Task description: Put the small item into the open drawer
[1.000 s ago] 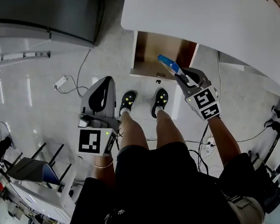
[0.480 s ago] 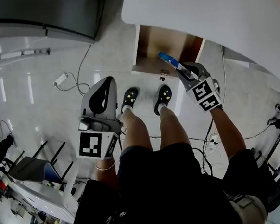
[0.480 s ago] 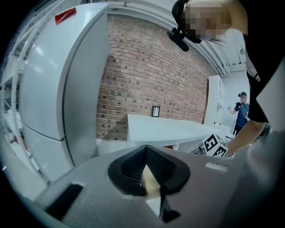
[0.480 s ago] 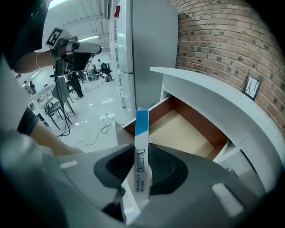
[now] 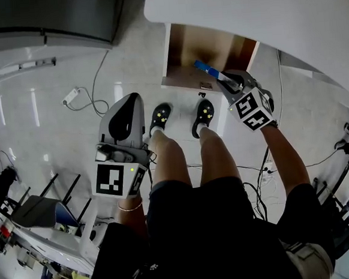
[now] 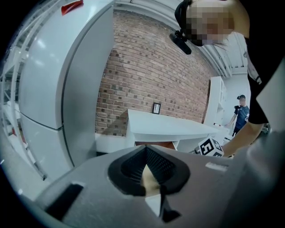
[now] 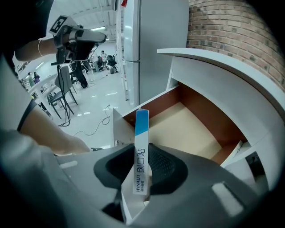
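Note:
A small blue-and-white box (image 5: 207, 69) sticks out of my right gripper (image 5: 227, 85), which is shut on its lower end. In the right gripper view the box (image 7: 141, 147) stands upright between the dark pads of that gripper (image 7: 142, 180), over the front edge of the open drawer (image 7: 189, 129). The drawer (image 5: 206, 48) has a brown wooden inside that shows nothing in it, and it juts from under the white table (image 5: 260, 9). My left gripper (image 5: 124, 117) hangs low by the person's left knee, well away from the drawer, jaws together and holding nothing (image 6: 149, 180).
The person's feet in black shoes (image 5: 159, 116) stand just before the drawer front. A tall grey cabinet (image 5: 51, 19) stands at the back left. A power strip with cable (image 5: 74, 97) lies on the tiled floor. A chair (image 5: 42, 212) stands at the lower left.
My right gripper with the box has edged slightly further toward the drawer. The left gripper has stayed where it was.

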Action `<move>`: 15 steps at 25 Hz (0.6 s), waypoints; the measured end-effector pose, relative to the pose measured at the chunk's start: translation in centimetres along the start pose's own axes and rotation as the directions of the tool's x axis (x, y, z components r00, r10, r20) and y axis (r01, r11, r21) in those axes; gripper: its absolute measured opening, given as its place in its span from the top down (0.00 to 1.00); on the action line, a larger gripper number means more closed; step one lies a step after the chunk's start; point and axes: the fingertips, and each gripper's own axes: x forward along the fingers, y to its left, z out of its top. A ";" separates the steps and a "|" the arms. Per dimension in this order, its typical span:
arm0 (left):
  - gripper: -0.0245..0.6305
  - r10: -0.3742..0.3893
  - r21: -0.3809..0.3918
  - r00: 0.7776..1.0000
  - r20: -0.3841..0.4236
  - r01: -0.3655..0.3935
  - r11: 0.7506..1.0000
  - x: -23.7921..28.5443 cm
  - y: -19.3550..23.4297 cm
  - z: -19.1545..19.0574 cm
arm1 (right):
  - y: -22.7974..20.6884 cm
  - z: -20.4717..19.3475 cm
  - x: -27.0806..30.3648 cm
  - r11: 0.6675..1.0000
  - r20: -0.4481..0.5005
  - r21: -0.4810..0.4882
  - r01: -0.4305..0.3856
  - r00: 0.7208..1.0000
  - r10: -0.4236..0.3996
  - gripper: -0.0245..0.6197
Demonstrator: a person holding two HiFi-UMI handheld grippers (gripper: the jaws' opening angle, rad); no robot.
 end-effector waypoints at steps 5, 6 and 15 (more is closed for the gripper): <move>0.97 0.005 0.003 1.000 -0.016 -0.005 1.000 0.5 0.4 -1.1 | -0.4 -0.9 1.4 1.000 -0.015 -0.003 -0.002 1.000 0.002 0.80; 0.97 0.007 0.001 1.000 -0.020 -0.007 1.000 0.6 0.4 -1.3 | -0.5 -1.0 1.7 1.000 -0.020 -0.007 -0.004 1.000 0.004 0.80; 0.97 0.015 -0.018 0.999 -0.029 -0.015 1.000 1.5 1.1 -2.1 | -0.3 -1.6 4.1 0.997 -0.064 -0.064 -0.037 0.997 0.033 0.80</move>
